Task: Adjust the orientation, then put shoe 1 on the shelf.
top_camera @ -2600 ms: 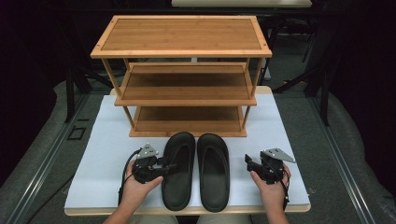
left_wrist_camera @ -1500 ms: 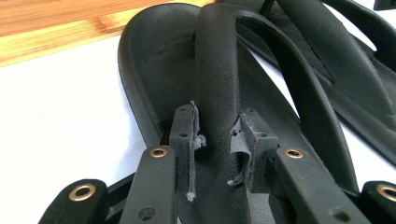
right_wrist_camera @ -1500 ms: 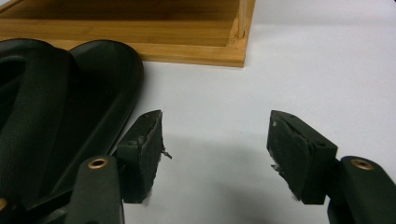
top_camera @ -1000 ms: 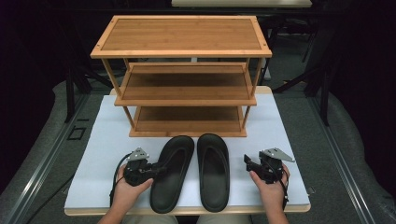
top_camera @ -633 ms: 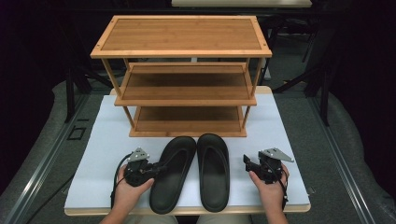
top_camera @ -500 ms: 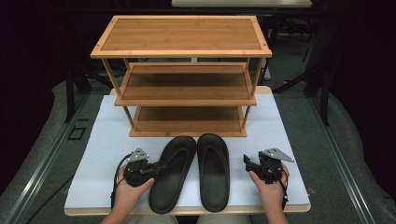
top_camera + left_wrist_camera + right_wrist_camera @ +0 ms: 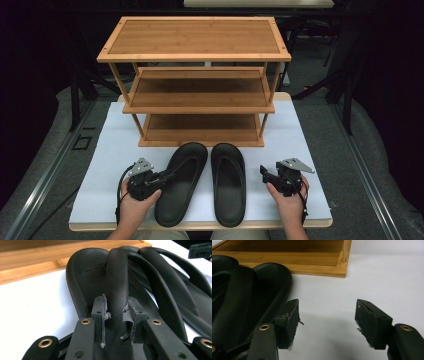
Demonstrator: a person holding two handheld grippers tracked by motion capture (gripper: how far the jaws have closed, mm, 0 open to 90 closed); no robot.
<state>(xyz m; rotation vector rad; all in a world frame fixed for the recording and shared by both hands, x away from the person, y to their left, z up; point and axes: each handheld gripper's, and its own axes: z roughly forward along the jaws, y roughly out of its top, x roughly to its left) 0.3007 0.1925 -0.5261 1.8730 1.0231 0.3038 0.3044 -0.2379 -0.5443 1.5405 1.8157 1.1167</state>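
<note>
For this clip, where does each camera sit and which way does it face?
High view: above the person's side, facing forward and down on the white table, wooden rack, both hands.
Left gripper view: on the left hand-held gripper, jaws either side of the left sandal strap.
Right gripper view: on the right hand-held gripper, open.
All share the sandals and rack.

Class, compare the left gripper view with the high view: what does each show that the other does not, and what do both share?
Left gripper view alone: the left tongs pads pressing a strap of the left sandal. High view alone: the three-tier wooden rack, both hands and the white table cover. Both: the two black sandals, the rack's bottom board and the right tongs, which stand open.
</note>
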